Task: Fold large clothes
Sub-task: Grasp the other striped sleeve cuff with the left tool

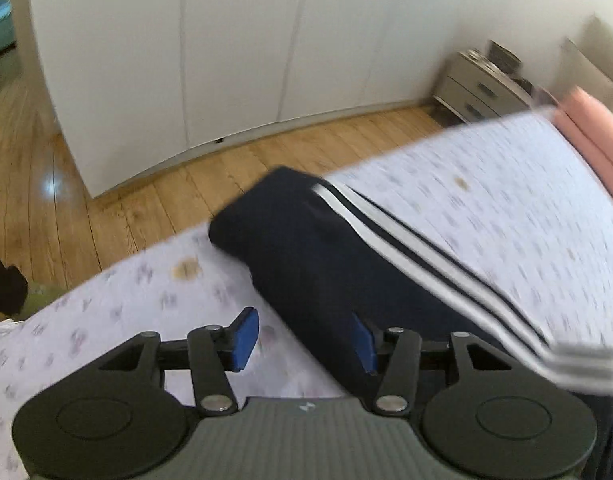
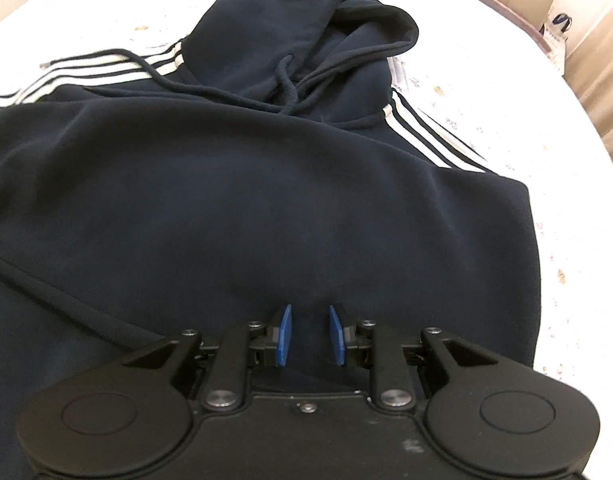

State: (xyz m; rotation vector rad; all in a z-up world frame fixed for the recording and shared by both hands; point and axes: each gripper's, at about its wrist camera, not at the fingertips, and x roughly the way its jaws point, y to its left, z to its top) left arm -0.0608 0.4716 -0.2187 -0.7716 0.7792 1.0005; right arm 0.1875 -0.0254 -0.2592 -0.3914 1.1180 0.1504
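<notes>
A navy hoodie (image 2: 266,184) with white sleeve stripes lies face up on the flower-printed bed sheet (image 2: 486,92), hood (image 2: 346,40) at the far end. My right gripper (image 2: 308,336) sits low over the body near the hem, its blue pads (image 2: 284,336) close together with a bunch of dark fabric pinched between them. In the blurred left wrist view one striped sleeve (image 1: 326,248) stretches toward the bed edge. My left gripper (image 1: 305,340) hovers open above that sleeve's near edge. Its right pad (image 1: 364,344) is over the cloth and its left pad is over the sheet (image 1: 126,320).
Beyond the bed edge are a wooden floor (image 1: 146,200), white wardrobe doors (image 1: 226,60) and a grey bedside drawer unit (image 1: 478,88). Pink bedding (image 1: 594,132) lies at the bed's right end. A beige padded surface (image 2: 586,40) and a white bag (image 2: 558,28) stand past the far right corner.
</notes>
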